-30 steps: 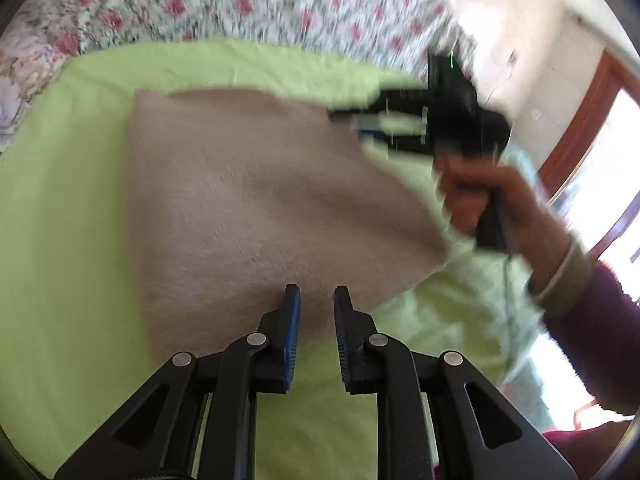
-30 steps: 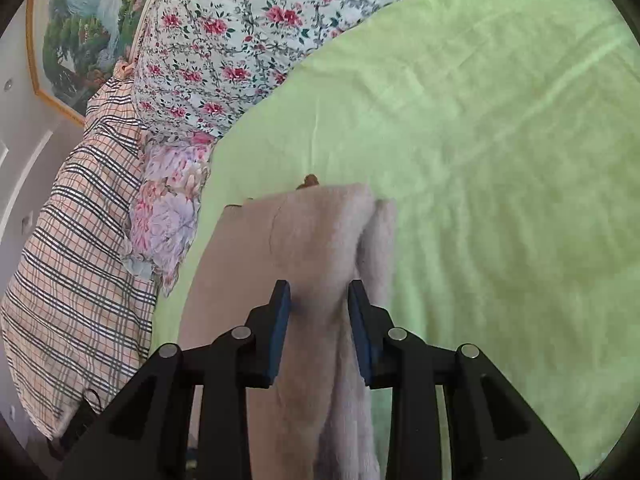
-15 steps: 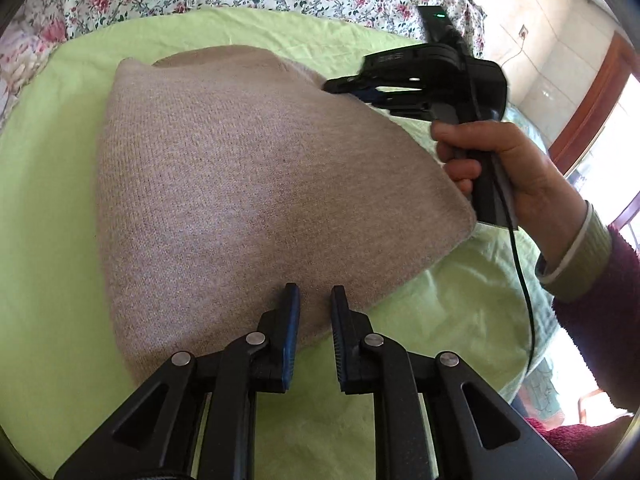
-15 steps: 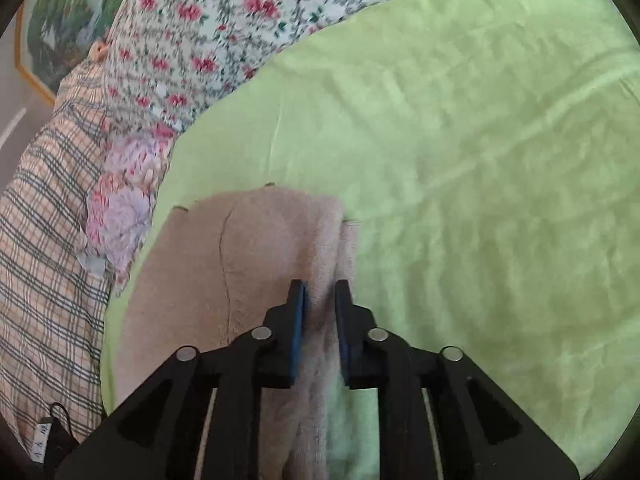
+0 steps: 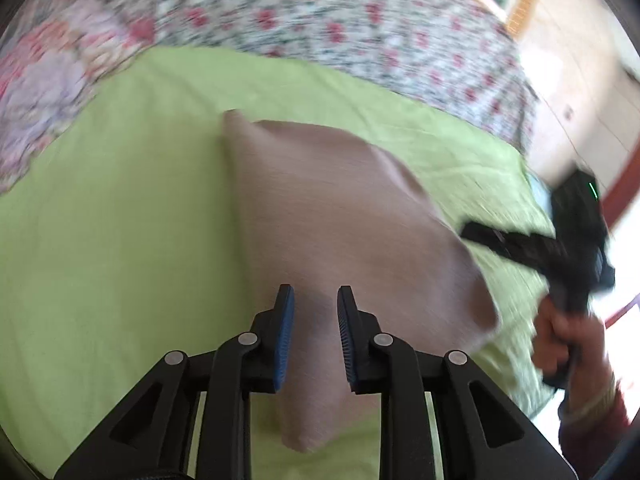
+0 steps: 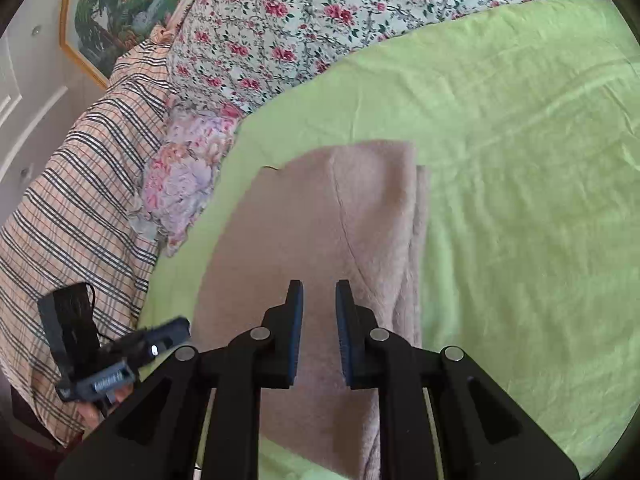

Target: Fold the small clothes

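Note:
A beige knit garment lies folded on the green sheet, its lower right corner curled up. My left gripper hovers over its near end; its jaws are opening, the pads press on nothing, and cloth shows through the gap from below. In the right wrist view the garment lies flat with a doubled edge along its right side. My right gripper hangs above it with a narrow gap and nothing pinched. A hand holds the right gripper off the garment's right corner.
A floral quilt bounds the far side of the green sheet, with a plaid blanket to its left. The left gripper shows at the lower left of the right wrist view. A painting hangs behind.
Both grippers have drawn back and up from the garment, which now looks smaller and lies on the sheet. The left jaws have widened. The right gripper has swung off to the garment's right.

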`<state>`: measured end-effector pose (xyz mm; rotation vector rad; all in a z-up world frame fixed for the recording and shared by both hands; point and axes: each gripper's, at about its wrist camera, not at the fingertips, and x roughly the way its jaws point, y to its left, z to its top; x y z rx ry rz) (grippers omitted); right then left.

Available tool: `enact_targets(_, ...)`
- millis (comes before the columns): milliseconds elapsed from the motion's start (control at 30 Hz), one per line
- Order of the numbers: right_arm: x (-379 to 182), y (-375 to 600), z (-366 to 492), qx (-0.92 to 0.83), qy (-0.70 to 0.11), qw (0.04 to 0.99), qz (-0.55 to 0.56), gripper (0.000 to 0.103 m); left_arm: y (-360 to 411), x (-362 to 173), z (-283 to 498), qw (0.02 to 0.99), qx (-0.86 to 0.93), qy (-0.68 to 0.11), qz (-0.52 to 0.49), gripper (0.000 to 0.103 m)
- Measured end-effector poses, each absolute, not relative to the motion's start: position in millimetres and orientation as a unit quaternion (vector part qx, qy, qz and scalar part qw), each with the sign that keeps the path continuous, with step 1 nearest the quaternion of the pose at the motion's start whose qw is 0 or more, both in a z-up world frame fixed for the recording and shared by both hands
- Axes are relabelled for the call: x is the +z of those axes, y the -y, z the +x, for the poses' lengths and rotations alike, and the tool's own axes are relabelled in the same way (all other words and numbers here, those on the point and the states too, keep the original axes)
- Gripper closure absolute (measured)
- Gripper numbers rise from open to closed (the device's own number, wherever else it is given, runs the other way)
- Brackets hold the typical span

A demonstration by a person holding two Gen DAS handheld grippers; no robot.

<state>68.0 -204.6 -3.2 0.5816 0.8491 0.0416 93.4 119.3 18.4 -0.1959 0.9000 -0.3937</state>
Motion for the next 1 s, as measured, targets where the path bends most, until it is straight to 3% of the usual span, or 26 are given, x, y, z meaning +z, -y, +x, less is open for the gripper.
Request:
enact_targets(67, -4.6, 206.7, 61.3, 0.009, -0.405, 0.87, 0.281, 0.083, -133.7, 14.5, 102.4, 0.872, -0.183, -0.438, -0.121, 0.067)
enact_targets(133, -3.3, 208.9, 55.1, -0.005, -0.403, 0.874, 0.272, 0.062, -137.5, 8.6, 109.8, 0.868, -0.182, -0.442, -0.137, 0.056)
enact_targets(167, -3.1, 211.3, 51.6, -0.007, -0.399, 0.875, 0.274, 0.057, -140.2, 7.8, 110.9, 0.866, -0.183, -0.443, -0.144, 0.054)
enact_targets(267, -7.2, 217.6, 52.0, -0.005, -0.4, 0.871, 0.284, 0.056, -138.9, 4.9, 120.6, 0.861, -0.185, -0.449, -0.152, 0.052)
enact_targets(367, -15.0, 220.4, 59.6, 0.008, -0.404, 0.864, 0.301, 0.06, -138.4, -0.1, 128.5, 0.856, -0.186, -0.454, -0.163, 0.052)
enact_targets(400, -20.5, 220.2, 62.8, 0.014, -0.41, 0.858, 0.308, 0.069, -137.4, -2.0, 130.6, 0.855, -0.186, -0.455, -0.166, 0.052)
enact_targets(433, -24.0, 219.4, 65.4, 0.012, -0.42, 0.854, 0.307, 0.09, -135.2, -3.0, 132.7, 0.854, -0.186, -0.455, -0.168, 0.052)
enact_targets(600, -7.1, 217.1, 56.6, 0.012, -0.404, 0.868, 0.288, 0.092, -122.7, -0.8, 130.6, 0.859, -0.181, -0.457, -0.147, 0.052)
enact_targets(800, -48.1, 218.1, 63.5, -0.026, -0.443, 0.858, 0.259, 0.093, -109.4, -17.0, 134.5, 0.849, -0.173, -0.478, -0.145, 0.051)
enact_targets(1000, -47.6, 217.7, 64.9, -0.036, -0.443, 0.862, 0.245, 0.092, -104.9, -28.0, 133.9, 0.855, -0.168, -0.473, -0.131, 0.045)
